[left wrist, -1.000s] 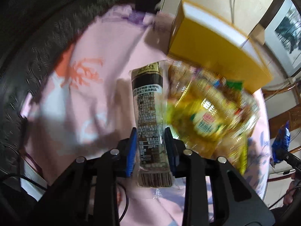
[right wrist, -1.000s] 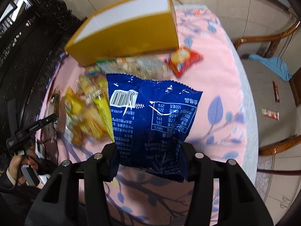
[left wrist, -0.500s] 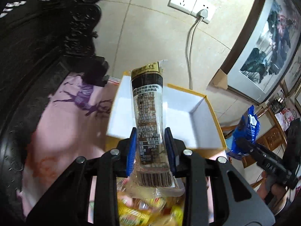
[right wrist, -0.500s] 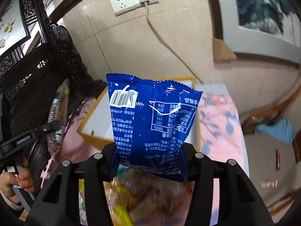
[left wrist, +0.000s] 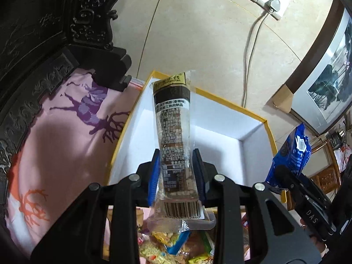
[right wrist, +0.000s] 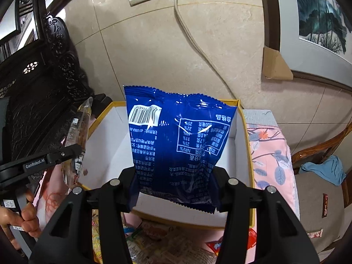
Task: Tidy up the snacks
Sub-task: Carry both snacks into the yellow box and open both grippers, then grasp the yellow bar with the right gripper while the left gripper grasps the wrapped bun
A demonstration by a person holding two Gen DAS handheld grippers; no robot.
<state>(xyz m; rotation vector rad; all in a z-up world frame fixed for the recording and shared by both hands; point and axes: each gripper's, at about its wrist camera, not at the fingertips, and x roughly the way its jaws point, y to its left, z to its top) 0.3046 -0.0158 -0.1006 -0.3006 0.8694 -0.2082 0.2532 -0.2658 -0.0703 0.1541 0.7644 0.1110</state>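
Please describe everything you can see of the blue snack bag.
The blue bag is a glossy plastic pouch with serrated end seals, a white barcode and white printed tables, seen upside down. It is sealed and looks puffed. The right gripper clamps its lower end, holding it upright above the open white-lined box, touching nothing else.

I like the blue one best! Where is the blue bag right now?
The blue bag is clamped in the right tongs, held up over the open yellow box. In the left view it shows at the far right.

Both wrist cameras look steeply down, close above the shared yellow-rimmed box by the wall.
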